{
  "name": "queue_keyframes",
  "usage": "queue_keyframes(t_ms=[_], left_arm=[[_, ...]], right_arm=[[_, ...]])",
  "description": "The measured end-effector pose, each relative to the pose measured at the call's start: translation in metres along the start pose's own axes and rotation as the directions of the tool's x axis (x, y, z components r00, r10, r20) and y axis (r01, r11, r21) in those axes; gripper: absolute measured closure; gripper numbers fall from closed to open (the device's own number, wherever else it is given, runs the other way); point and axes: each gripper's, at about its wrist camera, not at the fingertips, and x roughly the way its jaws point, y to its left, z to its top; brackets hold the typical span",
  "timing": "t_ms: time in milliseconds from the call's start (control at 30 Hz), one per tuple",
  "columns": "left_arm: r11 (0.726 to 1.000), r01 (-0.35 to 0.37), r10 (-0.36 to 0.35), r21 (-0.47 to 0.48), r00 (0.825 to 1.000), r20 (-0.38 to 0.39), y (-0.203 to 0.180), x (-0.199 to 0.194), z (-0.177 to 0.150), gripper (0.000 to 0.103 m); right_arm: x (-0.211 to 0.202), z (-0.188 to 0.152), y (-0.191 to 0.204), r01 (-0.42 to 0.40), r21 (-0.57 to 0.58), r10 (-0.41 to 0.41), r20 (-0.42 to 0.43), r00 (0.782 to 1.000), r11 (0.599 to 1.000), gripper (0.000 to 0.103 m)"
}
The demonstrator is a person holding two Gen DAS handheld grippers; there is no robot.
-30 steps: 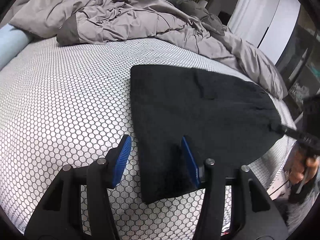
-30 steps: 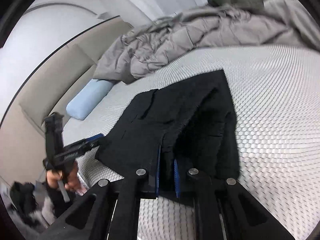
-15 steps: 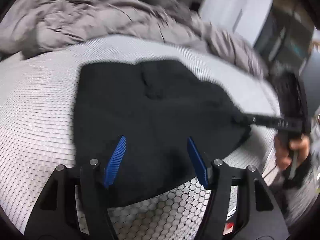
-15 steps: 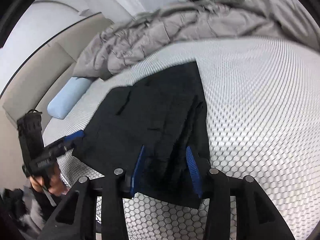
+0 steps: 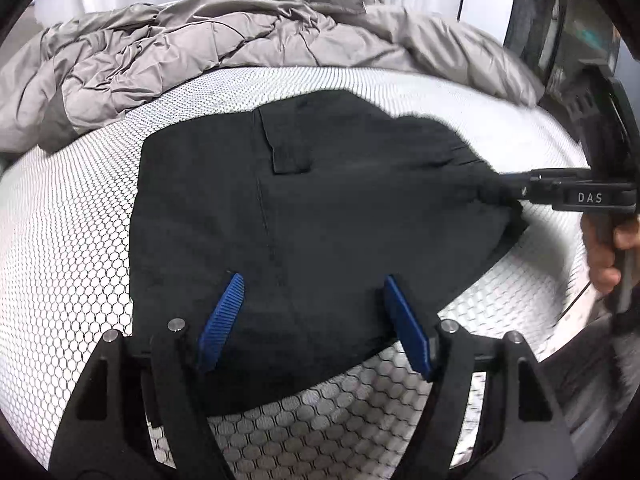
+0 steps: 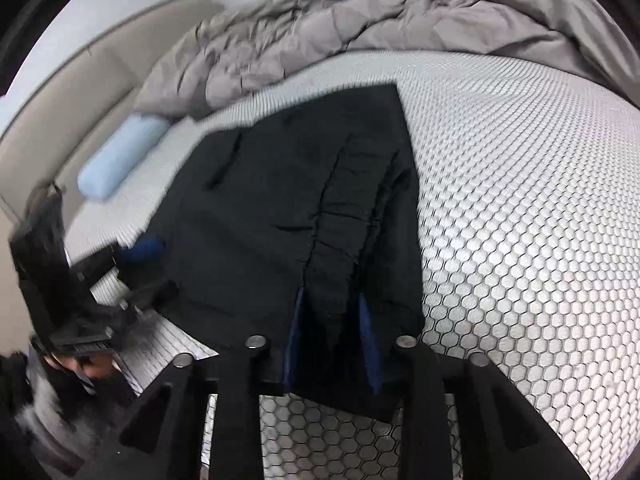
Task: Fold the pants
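The black pants (image 5: pixel 328 220) lie folded flat on the honeycomb-patterned bed (image 5: pixel 60 248), also seen in the right wrist view (image 6: pixel 288 216). My left gripper (image 5: pixel 312 320) is open, its blue fingers straddling the near edge of the pants. My right gripper (image 6: pixel 330 336) has its jaws partly closed around the gathered waistband edge of the pants; in the left wrist view it shows at the right (image 5: pixel 516 190), its tips buried in the fabric corner.
A rumpled grey duvet (image 5: pixel 200 52) is piled across the far side of the bed. A light blue bolster pillow (image 6: pixel 120 160) lies by the beige headboard (image 6: pixel 60 112). White curtains and dark furniture stand beyond the bed.
My left gripper has swung right from the pants' side edge to over the pants. My right gripper opened from shut on the waistband, then narrowed again around it.
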Motion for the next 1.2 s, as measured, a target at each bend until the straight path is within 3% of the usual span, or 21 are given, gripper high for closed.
queue_keyframes(t_ms=[100, 167, 267, 333, 433, 500, 600, 733, 833, 967, 1000, 1067, 1200], left_arm=[[0.997, 0.074, -0.073, -0.022, 0.996, 0.043, 0.004, -0.016, 0.006, 0.033], [0.996, 0.088, -0.087, -0.009, 0.995, 0.043, 0.001, -0.014, 0.01, 0.033], [0.994, 0.107, -0.106, 0.024, 0.994, -0.019, -0.005, 0.007, 0.013, 0.033], [0.994, 0.067, -0.065, 0.087, 0.998, -0.027, -0.009, 0.019, 0.013, 0.033], [0.99, 0.088, -0.084, 0.105, 0.996, -0.043, -0.002, 0.017, 0.009, 0.033], [0.994, 0.066, -0.063, 0.086, 0.997, -0.046, 0.011, 0.012, 0.003, 0.033], [0.996, 0.067, -0.065, 0.053, 0.997, -0.035, 0.027, 0.003, -0.006, 0.033], [0.998, 0.036, -0.035, 0.056, 0.999, -0.029, 0.027, -0.006, -0.003, 0.033], [0.999, 0.035, -0.035, 0.016, 0.999, 0.02, 0.031, -0.007, 0.016, 0.033], [1.0, -0.004, 0.003, -0.024, 0.999, -0.046, 0.042, 0.031, 0.038, 0.033], [1.0, 0.003, -0.005, -0.025, 0.998, -0.066, 0.046, 0.037, 0.039, 0.033], [0.999, 0.032, -0.033, -0.028, 0.997, -0.066, 0.052, 0.037, 0.04, 0.033], [0.998, 0.029, -0.032, -0.048, 0.997, -0.064, 0.067, 0.031, 0.031, 0.033]], right_arm=[[-0.034, 0.004, 0.017, 0.096, -0.056, -0.085, 0.172, 0.981, 0.994, 0.071], [-0.044, 0.008, 0.032, 0.056, -0.104, -0.032, 0.214, 0.976, 0.993, 0.071], [-0.018, 0.013, 0.059, -0.006, -0.167, 0.032, 0.151, 0.988, 0.986, 0.071], [0.023, 0.018, 0.077, -0.018, -0.204, 0.03, 0.057, 0.998, 0.979, 0.071], [0.069, 0.021, 0.089, 0.03, -0.283, -0.038, -0.02, 0.999, 0.959, 0.071], [0.073, 0.022, 0.087, 0.062, -0.303, -0.071, -0.019, 0.997, 0.951, 0.072], [0.05, 0.017, 0.07, 0.178, -0.308, -0.18, 0.025, 0.983, 0.934, 0.074], [0.033, 0.014, 0.064, 0.165, -0.316, -0.158, 0.049, 0.986, 0.934, 0.07], [0.025, 0.024, 0.072, 0.107, -0.263, -0.081, 0.107, 0.991, 0.959, 0.062], [0.054, 0.046, 0.088, 0.105, -0.258, -0.08, 0.103, 0.991, 0.96, 0.061], [0.063, 0.047, 0.089, 0.116, -0.266, -0.098, 0.082, 0.992, 0.957, 0.061], [0.087, 0.044, 0.088, 0.224, -0.303, -0.223, 0.04, 0.974, 0.926, 0.061], [0.072, 0.036, 0.075, 0.36, -0.339, -0.347, 0.1, 0.933, 0.869, 0.064]])
